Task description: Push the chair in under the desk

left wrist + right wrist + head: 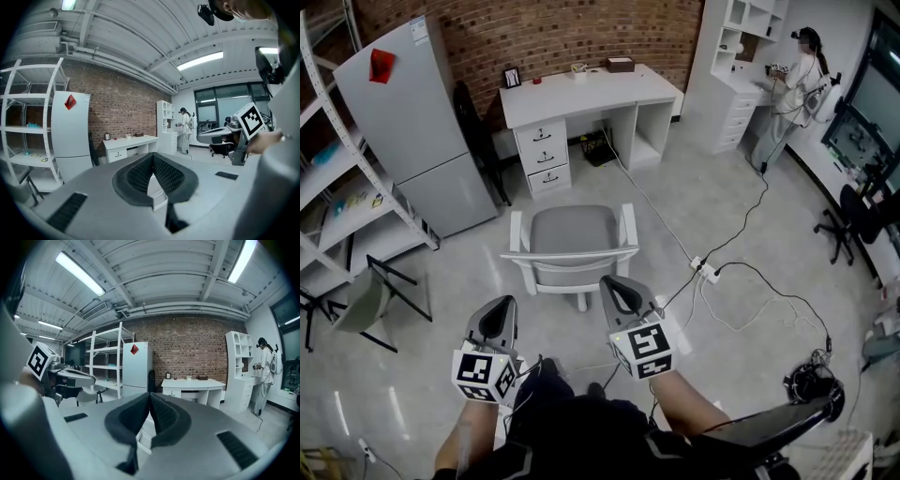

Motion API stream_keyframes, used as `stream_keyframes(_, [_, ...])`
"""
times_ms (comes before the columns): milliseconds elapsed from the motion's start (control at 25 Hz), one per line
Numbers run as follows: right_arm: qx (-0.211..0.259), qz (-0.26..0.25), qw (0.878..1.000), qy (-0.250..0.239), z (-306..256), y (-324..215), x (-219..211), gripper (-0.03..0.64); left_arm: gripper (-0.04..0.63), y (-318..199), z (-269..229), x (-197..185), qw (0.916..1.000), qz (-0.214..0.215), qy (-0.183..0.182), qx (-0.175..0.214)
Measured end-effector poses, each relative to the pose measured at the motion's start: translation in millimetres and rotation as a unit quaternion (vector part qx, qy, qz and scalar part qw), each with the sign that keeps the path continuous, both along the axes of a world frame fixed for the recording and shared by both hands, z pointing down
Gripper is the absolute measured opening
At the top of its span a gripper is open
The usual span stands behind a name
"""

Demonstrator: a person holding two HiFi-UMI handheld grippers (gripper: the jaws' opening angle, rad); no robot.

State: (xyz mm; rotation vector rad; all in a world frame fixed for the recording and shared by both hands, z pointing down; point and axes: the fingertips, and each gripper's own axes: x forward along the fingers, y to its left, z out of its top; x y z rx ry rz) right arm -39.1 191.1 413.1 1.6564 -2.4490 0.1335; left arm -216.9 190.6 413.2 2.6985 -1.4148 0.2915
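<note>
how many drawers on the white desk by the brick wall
3, stacked in the pedestal at the desk's end nearest the fridge: top drawer, middle drawer, bottom drawer. None appear hidden.

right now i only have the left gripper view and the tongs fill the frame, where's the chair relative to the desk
Observer: In the head view, the chair stands out on the open floor, well short of the desk, with its backrest toward you.
Operator: and the right gripper, how is it set
Observer: The right gripper has its tongs shut with nothing between them.
Operator: anything lying on the floor near the chair
Observer: A cable runs from the desk past the chair's right side to a power strip. It lies beside the chair, not under it.
</note>
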Motion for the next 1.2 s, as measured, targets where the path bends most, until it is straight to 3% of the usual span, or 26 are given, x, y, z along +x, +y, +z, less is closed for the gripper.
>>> stream_keyframes(240, [-0.008,0.010,1.000,0.018,10.5,-25.9,2.7,0.009,0.008,-30.4,9.1,3.2,0.9998,0.016,-0.006,0.004])
stream_keyframes(480, [-0.011,0.022,0.999,0.040,11.8,-61.2,5.3,0.012,0.009,-77.4,17.4,2.4,0.9983,0.043,-0.038,0.009])
stream_keyframes(600, [-0.017,0.028,0.998,0.052,18.4,-83.0,8.4,0.086,0.009,-101.8,25.7,5.7,0.9965,0.059,-0.057,0.014])
stream_keyframes(960, [-0.066,0.009,0.993,0.097,61.3,-124.3,3.7,0.158,0.011,-145.4,61.8,9.0,0.9892,0.104,-0.103,-0.008])
stream_keyframes(1200, [-0.103,-0.025,0.984,0.146,99.7,-141.7,-8.4,0.179,0.011,-164.0,89.7,13.2,0.9805,0.142,-0.135,-0.021])
